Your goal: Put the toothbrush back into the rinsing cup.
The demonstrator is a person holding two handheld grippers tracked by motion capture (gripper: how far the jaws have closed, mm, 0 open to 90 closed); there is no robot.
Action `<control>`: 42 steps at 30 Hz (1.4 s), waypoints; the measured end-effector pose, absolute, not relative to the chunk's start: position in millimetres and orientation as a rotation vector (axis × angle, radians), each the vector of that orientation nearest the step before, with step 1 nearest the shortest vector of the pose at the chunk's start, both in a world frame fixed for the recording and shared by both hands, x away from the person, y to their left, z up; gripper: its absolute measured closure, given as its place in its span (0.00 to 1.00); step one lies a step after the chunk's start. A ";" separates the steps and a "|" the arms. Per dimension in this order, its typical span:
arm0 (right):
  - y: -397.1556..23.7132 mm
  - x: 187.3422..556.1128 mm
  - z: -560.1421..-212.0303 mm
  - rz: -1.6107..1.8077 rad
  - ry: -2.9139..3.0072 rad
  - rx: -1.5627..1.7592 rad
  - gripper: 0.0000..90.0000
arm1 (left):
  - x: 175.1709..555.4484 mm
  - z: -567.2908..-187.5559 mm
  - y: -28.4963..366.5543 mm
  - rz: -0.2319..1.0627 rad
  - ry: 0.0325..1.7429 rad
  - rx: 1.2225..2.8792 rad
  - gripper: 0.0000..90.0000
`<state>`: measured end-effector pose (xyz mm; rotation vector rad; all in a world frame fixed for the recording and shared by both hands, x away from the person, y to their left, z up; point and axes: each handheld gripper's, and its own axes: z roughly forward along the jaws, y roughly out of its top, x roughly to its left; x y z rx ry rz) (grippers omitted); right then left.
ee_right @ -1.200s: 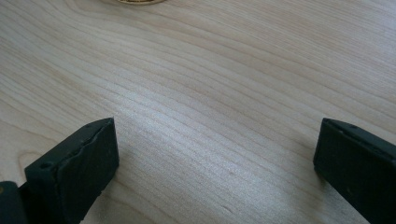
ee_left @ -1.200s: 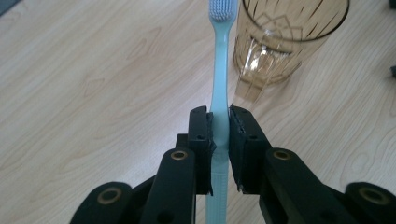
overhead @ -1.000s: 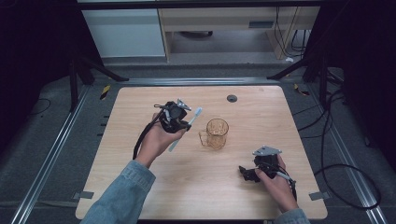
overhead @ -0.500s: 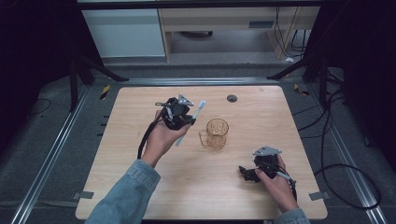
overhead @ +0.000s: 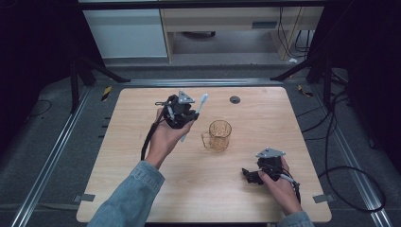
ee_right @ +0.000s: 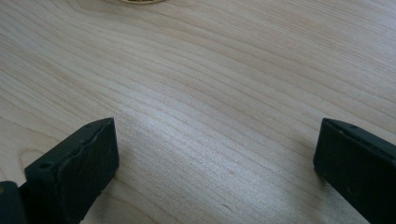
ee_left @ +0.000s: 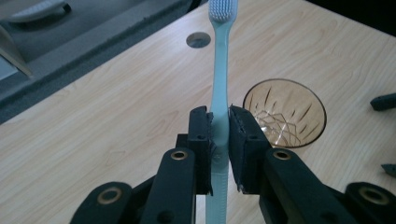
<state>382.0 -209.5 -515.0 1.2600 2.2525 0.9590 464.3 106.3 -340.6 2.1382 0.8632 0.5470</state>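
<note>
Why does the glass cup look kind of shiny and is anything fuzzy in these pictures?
In the left gripper view, light catches the cut pattern inside the amber glass mug, and the toothbrush bristles at the top look soft. In the right gripper view, a pale sheen lies on the table.

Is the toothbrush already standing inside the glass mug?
No, the toothbrush is clamped between the left gripper's jaws, held above the table beside the glass mug, whose inside holds nothing.
</note>
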 end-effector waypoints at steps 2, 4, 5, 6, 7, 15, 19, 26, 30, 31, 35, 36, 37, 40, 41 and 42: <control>-209.5 382.0 -515.0 0.959 2.252 1.260 0.00 | 464.0 -340.2 106.8 0.554 0.861 2.123 0.88; -209.5 382.0 -515.0 0.959 2.253 1.260 0.00 | 462.9 -339.6 107.6 0.570 0.859 2.091 0.88; -209.5 382.0 -515.0 0.959 2.253 1.260 0.00 | 462.5 -339.5 107.8 0.571 0.857 2.074 0.88; -209.7 382.0 -515.0 0.960 2.256 1.256 0.00 | 462.1 -339.1 108.4 0.578 0.850 2.063 0.88; -209.7 382.0 -515.0 0.960 2.256 1.256 0.00 | 461.5 -339.1 108.4 0.580 0.848 2.046 0.88; -210.0 382.0 -515.0 0.960 2.257 1.254 0.00 | 456.9 -341.9 105.6 0.614 0.821 1.995 0.88; -210.0 382.0 -515.0 0.960 2.257 1.254 0.00 | 456.1 -343.6 104.1 0.631 0.806 1.974 0.88; -210.0 382.0 -515.0 0.960 2.258 1.254 0.00 | 455.4 -344.7 103.2 0.654 0.793 1.929 0.88; -210.0 382.1 -515.2 0.963 2.257 1.252 0.00 | 453.5 -344.3 104.2 0.667 0.783 1.892 0.88; -210.0 382.1 -515.2 0.963 2.257 1.252 0.00 | 453.5 -344.3 104.2 0.667 0.783 1.892 0.88; -210.0 382.1 -515.2 0.962 2.257 1.252 0.00 | 451.6 -345.7 104.5 0.682 0.775 1.862 0.88; -210.0 382.1 -515.2 0.962 2.257 1.252 0.00 | 450.8 -345.7 105.1 0.694 0.770 1.845 0.88; -210.0 382.1 -515.2 0.962 2.257 1.252 0.00 | 450.8 -345.7 105.1 0.694 0.770 1.845 0.88; -210.0 382.1 -515.2 0.962 2.257 1.253 0.00 | 449.7 -345.4 105.8 0.717 0.751 1.814 0.88; -210.0 382.1 -515.2 0.962 2.257 1.253 0.00 | 449.7 -345.4 105.8 0.717 0.751 1.814 0.88; -210.0 382.1 -515.2 0.962 2.257 1.252 0.00 | 449.6 -345.7 105.7 0.722 0.743 1.805 0.88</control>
